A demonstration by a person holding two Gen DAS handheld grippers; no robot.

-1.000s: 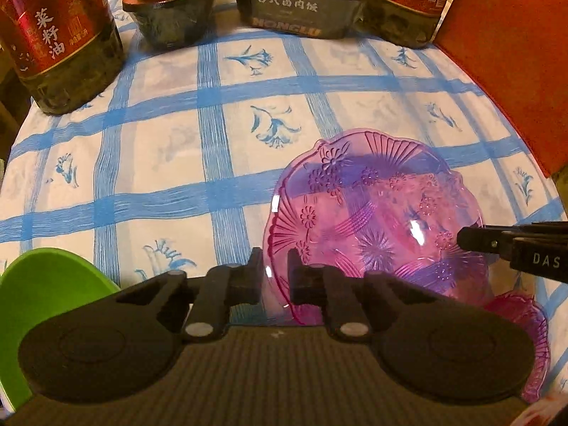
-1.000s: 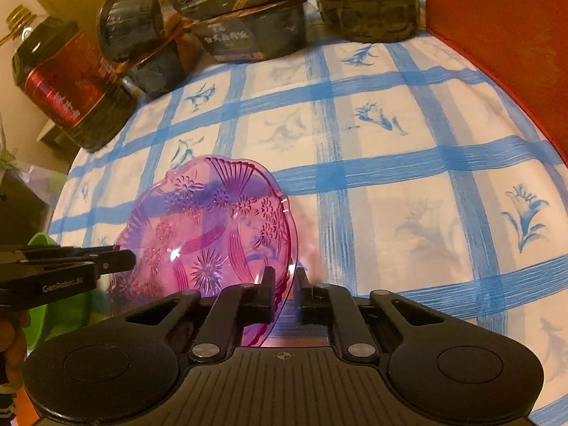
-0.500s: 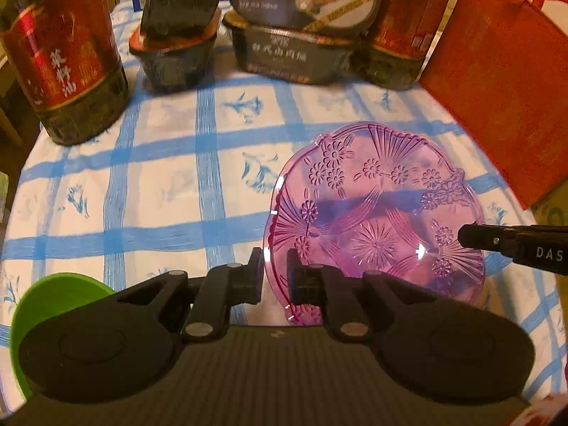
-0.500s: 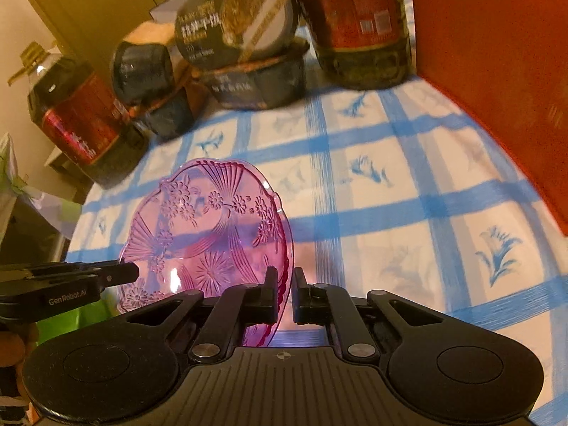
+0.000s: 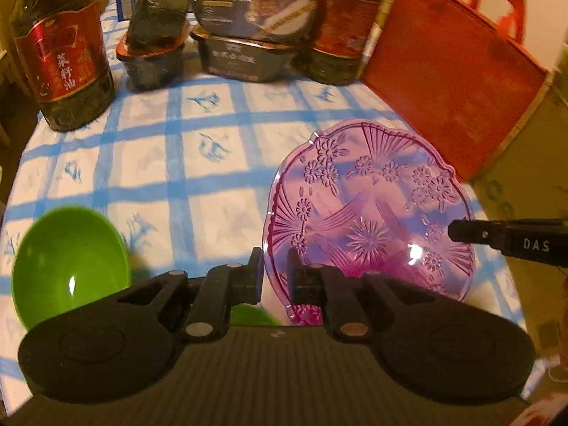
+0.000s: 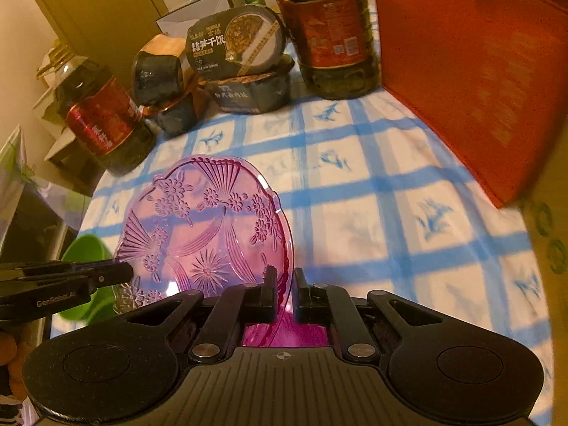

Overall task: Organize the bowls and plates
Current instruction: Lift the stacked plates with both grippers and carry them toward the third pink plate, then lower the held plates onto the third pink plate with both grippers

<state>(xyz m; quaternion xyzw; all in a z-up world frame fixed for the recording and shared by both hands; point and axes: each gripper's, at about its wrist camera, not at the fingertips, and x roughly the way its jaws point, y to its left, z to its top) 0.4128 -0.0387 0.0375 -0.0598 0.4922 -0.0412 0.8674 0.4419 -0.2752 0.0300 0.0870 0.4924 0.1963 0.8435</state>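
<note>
Pink plate [image 5: 369, 213], clear plastic pressed with flowers and a fan, hangs above the desk [image 5: 198, 163], carried between two grippers at opposite edges. Its left rim sits between the pinched fingers of the left gripper [image 5: 275, 269], which is closed on it; the right gripper [image 6: 285, 289] is likewise clamped tight on the right rim, the plate standing nearly edge-on in that view (its tinted edge runs straight down between the two black fingers). In the left wrist view the right gripper's fingertips reach in from the right side onto the plate's far rim, and in the right wrist view the left gripper comes in from the left the same way.

A green bowl [image 5: 69, 266] rests on the blue-checked cloth to the left of the plate, well apart from it. Along the back of the desk stand an oil bottle with a red label [image 5: 62, 60], two stacked dark food tubs [image 5: 154, 49], a boxed rice meal [image 5: 254, 10] leaning on a black tray [image 5: 248, 58], and a second oil bottle [image 5: 342, 32]. An orange bag [image 5: 458, 81] stands upright at the desk's right edge, near the plate but not touching it.
</note>
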